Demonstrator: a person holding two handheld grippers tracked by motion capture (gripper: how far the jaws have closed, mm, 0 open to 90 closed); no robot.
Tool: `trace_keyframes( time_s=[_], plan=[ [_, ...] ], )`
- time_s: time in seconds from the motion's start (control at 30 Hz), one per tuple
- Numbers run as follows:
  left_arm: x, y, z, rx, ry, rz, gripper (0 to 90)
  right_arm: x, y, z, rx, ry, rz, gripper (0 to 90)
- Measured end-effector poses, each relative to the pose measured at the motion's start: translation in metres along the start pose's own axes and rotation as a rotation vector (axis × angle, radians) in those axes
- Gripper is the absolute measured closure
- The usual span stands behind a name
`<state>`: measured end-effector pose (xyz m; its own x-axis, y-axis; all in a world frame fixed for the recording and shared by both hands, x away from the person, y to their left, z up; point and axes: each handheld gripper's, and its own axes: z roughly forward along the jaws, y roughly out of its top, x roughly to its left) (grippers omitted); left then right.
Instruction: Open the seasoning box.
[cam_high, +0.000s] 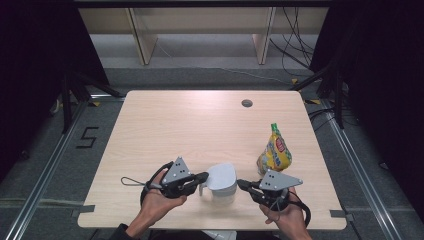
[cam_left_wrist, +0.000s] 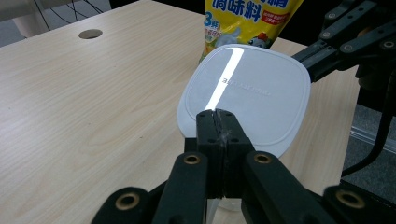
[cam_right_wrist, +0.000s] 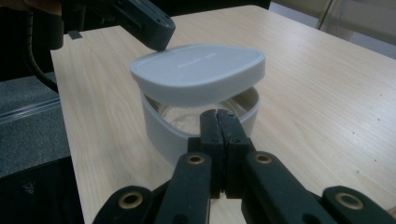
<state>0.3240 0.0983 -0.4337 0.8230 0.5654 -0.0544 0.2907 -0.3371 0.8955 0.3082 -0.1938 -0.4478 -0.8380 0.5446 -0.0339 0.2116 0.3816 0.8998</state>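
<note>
Near table edge: left gripper jaws fully closed, nothing between them, tips at the left edge of the white lid. Right gripper jaws pressed together too, empty, tips at the container rim. Lid sits tilted on the container, raised on the right gripper's side, pale powder visible in the gap. Just beyond right: yellow seasoning bag, upright. Far side of table: cable hole.
</note>
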Motion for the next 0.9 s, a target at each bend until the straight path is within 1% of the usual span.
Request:
trace_keyframes(
  time_s=[0.03,0.07,0.1,0.13,0.2,0.23,0.27,0.3,0.33,0.37,0.4,0.43,0.47,0.5,0.53,0.57,0.6,0.63,0.67,0.7,0.73,0.77,0.8,0.83,0.87,0.9],
  plan=[
    [0.000,0.000,0.000,0.000,-0.001,-0.001,88.5,-0.001,0.002,0.000,0.002,0.002,-0.017,90.0],
    [0.000,-0.001,0.000,-0.002,-0.001,-0.015,88.2,-0.001,0.003,-0.001,0.001,0.007,-0.019,90.0],
    [0.001,0.000,-0.001,0.008,0.004,0.001,87.2,-0.001,0.004,0.001,-0.015,0.004,-0.024,90.0],
    [0.002,0.000,-0.002,-0.005,-0.003,-0.003,86.0,0.000,0.005,0.000,-0.010,-0.002,-0.010,90.0],
    [0.004,0.001,-0.008,-0.014,-0.004,-0.034,80.9,0.000,0.007,0.001,-0.020,0.012,-0.023,90.0],
    [0.005,0.001,-0.011,-0.014,-0.014,-0.044,78.7,0.000,0.008,0.001,-0.022,0.015,-0.014,90.0],
    [0.007,0.000,-0.014,0.003,-0.030,-0.038,75.8,0.001,0.009,0.001,-0.017,0.024,-0.019,90.0],
    [0.007,-0.001,-0.017,0.008,-0.031,-0.024,72.3,0.001,0.010,0.001,-0.024,0.019,-0.026,90.0],
    [0.007,-0.004,-0.020,0.025,-0.016,-0.002,69.2,0.003,0.011,0.001,-0.028,0.015,-0.016,90.0],
    [0.006,-0.008,-0.021,0.035,-0.014,-0.014,66.4,0.002,0.013,0.001,-0.035,0.021,-0.033,90.0],
    [0.005,-0.011,-0.023,0.044,-0.014,-0.013,64.7,0.003,0.015,0.000,-0.027,0.024,-0.021,90.0],
    [0.006,-0.015,-0.023,0.048,-0.023,-0.004,62.7,0.003,0.016,0.002,-0.047,0.018,-0.025,90.0],
    [0.004,-0.019,-0.023,0.054,-0.016,-0.019,60.2,0.003,0.018,0.002,-0.050,0.030,-0.021,90.0],
    [0.004,-0.023,-0.024,0.069,-0.020,-0.026,58.2,0.003,0.020,0.001,-0.050,0.033,-0.014,90.0],
    [0.004,-0.027,-0.025,0.076,-0.022,-0.007,56.2,0.005,0.022,0.003,-0.067,0.034,-0.014,90.0],
    [0.002,-0.032,-0.026,0.080,-0.015,-0.023,54.6,0.005,0.024,0.003,-0.057,0.033,-0.031,90.0],
    [0.002,-0.036,-0.028,0.091,-0.016,-0.001,52.9,0.006,0.026,0.003,-0.059,0.033,-0.033,90.0],
    [0.002,-0.040,-0.029,0.098,-0.017,-0.004,51.5,0.007,0.028,0.004,-0.066,0.035,-0.031,90.0],
    [0.000,-0.044,-0.030,0.100,-0.004,-0.037,49.8,0.007,0.030,0.004,-0.062,0.044,-0.036,90.0],
    [0.001,-0.047,-0.032,0.105,0.002,-0.027,48.6,0.007,0.033,0.006,-0.090,0.035,-0.055,90.0],
    [0.001,-0.050,-0.033,0.102,0.013,-0.013,47.4,0.009,0.034,0.006,-0.081,0.043,-0.029,90.0],
    [0.001,-0.052,-0.035,0.105,0.009,-0.014,45.9,0.010,0.036,0.007,-0.085,0.050,-0.034,90.0],
    [0.000,-0.055,-0.036,0.111,0.020,-0.038,44.8,0.011,0.038,0.007,-0.088,0.047,-0.043,90.0],
    [0.000,-0.057,-0.038,0.117,0.030,-0.032,43.8,0.013,0.039,0.007,-0.070,0.058,-0.026,90.0],
    [0.000,-0.059,-0.038,0.110,0.022,-0.037,42.6,0.013,0.041,0.009,-0.079,0.061,-0.048,90.0],
    [-0.001,-0.061,-0.038,0.094,0.031,-0.045,41.5,0.013,0.043,0.010,-0.088,0.055,-0.063,90.0]
  ],
)
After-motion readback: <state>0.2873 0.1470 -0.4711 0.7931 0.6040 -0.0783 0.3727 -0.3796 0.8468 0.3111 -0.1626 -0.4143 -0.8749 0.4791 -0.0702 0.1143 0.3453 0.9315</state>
